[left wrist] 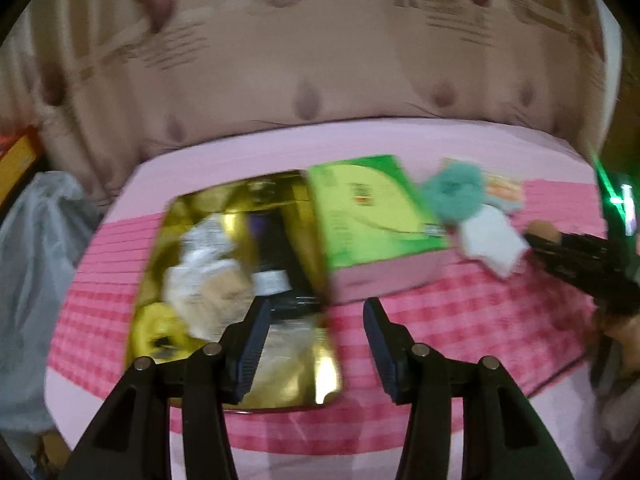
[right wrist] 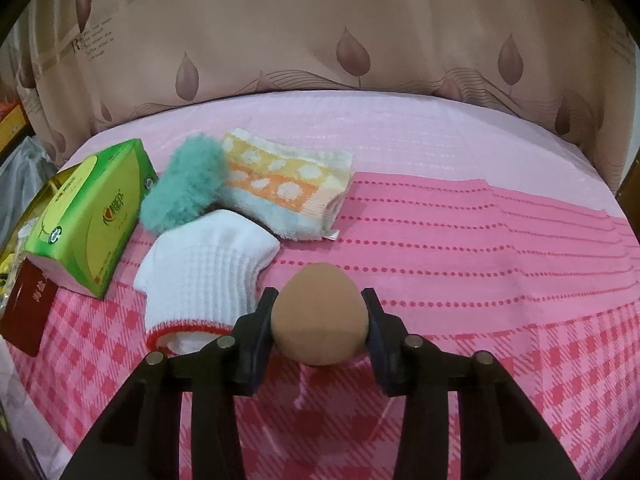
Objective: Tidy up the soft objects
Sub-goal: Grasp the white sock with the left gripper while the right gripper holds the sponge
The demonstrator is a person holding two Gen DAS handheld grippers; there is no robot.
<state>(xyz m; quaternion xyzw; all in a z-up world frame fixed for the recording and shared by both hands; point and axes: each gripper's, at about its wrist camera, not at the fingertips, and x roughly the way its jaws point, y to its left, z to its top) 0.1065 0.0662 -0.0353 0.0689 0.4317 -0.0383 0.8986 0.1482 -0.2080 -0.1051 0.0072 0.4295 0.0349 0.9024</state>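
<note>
a: the tan sponge egg (right wrist: 319,317) sits pinched between the right gripper (right wrist: 320,320) fingers, above the pink cloth (right wrist: 480,248), so that one is in hand.

b: the white sock (right wrist: 208,272), teal puff (right wrist: 182,188) and folded towel (right wrist: 288,184) lie loose beside the green tissue box (right wrist: 92,216). the left gripper (left wrist: 316,336) gapes wide, holding nothing, near the gold tin (left wrist: 304,368), which seems partly filled.

Pink checked tablecloth (right wrist: 460,240); on it gold tray (left wrist: 180,216), green tissue box (right wrist: 92,216), white sock (right wrist: 208,272), striped towel (right wrist: 280,184)
</note>
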